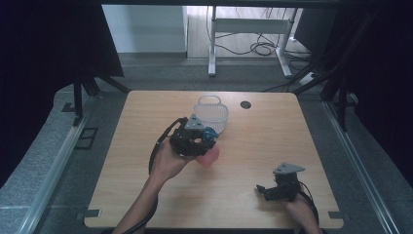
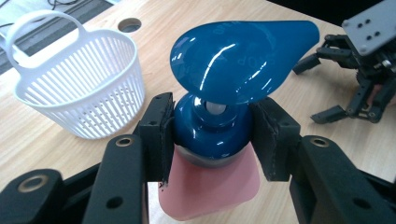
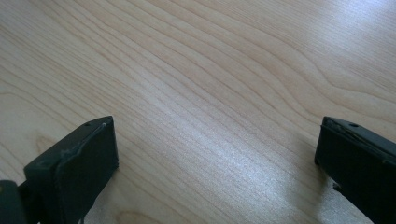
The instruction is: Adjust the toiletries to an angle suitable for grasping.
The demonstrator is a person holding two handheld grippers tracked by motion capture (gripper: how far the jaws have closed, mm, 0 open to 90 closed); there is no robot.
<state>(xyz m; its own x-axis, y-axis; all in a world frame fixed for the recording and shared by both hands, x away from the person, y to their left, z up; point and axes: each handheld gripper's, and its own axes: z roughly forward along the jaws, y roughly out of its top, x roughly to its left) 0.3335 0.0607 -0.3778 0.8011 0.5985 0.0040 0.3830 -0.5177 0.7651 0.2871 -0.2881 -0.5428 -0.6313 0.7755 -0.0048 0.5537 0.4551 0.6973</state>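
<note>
Two tongs: my left gripper (image 2: 212,135) is clamping the pink, blue-capped pump bottle (image 2: 219,116), not yet in the white slatted plastic basket (image 2: 79,88), while my right gripper (image 3: 215,154) is resting open.

In the high view the basket (image 1: 212,113) stands on the surface (image 1: 146,146) toward the far edge, near the middle. Just in front of it and slightly left are the left tongs (image 1: 207,137), with the pump bottle (image 1: 209,155) between them, its neck caught by the jaws, its pump head above them and its body below. A round hole (image 1: 245,105) lies in the surface just right of the basket. The right tongs (image 1: 260,189) sit near the front right corner, well apart from the bottle.
</note>
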